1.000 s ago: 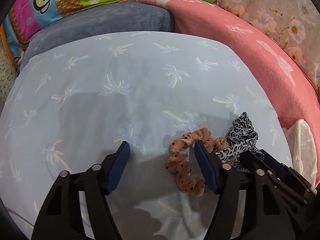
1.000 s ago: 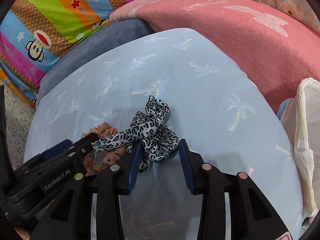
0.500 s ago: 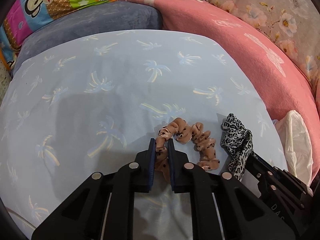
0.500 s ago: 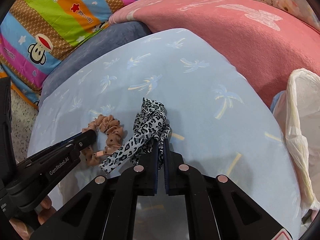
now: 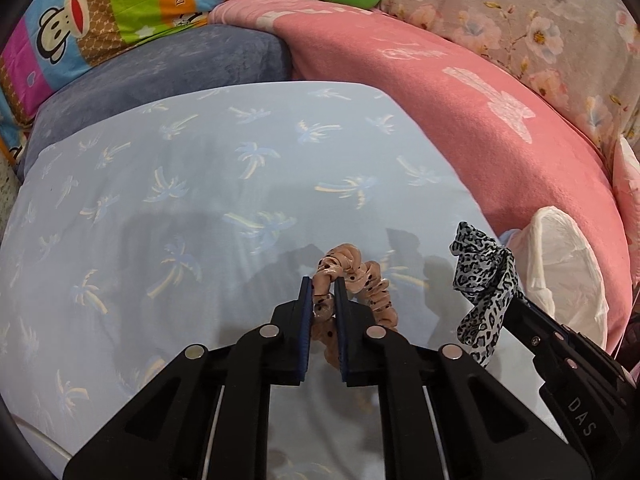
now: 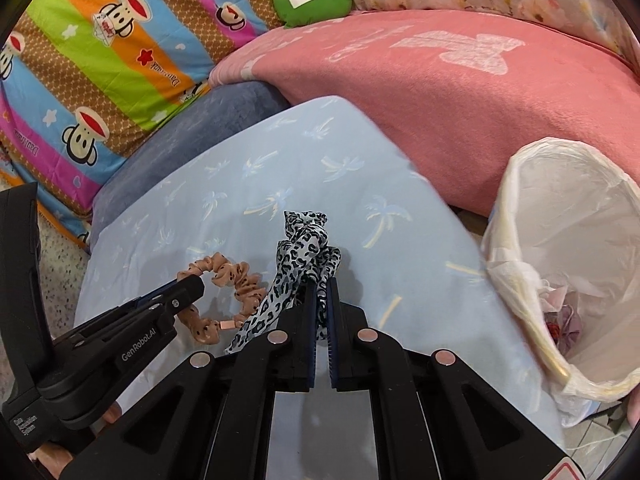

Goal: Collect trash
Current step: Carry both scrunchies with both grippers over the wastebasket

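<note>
The left gripper [image 5: 320, 296] is pinching the tan dotted scrunchie [image 5: 352, 276] tight above the palm-print cushion [image 5: 200, 184], while the right gripper [image 6: 320, 292] is clamping the leopard scrunchie [image 6: 304, 240], likely for carrying both to the lined bin [image 6: 520, 280] at three o'clock

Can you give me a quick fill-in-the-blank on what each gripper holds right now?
1. The left gripper is shut on the tan dotted ____.
2. The right gripper is shut on the ____-print scrunchie.
3. The bin liner lies to the ____ of the right gripper.

Missing words: scrunchie; leopard; right
</note>
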Demonstrator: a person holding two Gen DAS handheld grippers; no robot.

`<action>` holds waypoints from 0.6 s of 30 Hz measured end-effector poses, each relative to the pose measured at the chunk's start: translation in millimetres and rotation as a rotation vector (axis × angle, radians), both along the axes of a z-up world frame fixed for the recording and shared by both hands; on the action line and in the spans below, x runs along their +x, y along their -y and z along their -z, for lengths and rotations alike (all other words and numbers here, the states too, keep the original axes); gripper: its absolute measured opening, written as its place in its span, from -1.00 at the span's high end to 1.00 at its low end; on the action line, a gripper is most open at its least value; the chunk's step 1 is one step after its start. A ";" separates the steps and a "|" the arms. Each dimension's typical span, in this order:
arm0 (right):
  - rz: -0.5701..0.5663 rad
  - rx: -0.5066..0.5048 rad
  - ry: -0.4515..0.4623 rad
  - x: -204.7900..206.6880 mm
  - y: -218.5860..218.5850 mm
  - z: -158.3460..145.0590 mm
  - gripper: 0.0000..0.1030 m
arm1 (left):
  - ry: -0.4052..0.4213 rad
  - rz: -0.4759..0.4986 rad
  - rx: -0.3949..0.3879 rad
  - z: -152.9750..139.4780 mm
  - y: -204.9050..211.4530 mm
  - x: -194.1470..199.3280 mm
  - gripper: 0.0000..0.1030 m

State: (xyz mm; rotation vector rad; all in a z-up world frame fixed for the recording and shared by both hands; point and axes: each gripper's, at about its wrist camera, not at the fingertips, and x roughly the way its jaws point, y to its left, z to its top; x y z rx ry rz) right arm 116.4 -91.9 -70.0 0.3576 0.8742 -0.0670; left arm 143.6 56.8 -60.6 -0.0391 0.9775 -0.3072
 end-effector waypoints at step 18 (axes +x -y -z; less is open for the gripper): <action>0.123 0.016 0.082 -52.4 71.0 -34.5 0.91 | 0.071 0.123 -0.006 -32.0 74.5 -25.0 0.79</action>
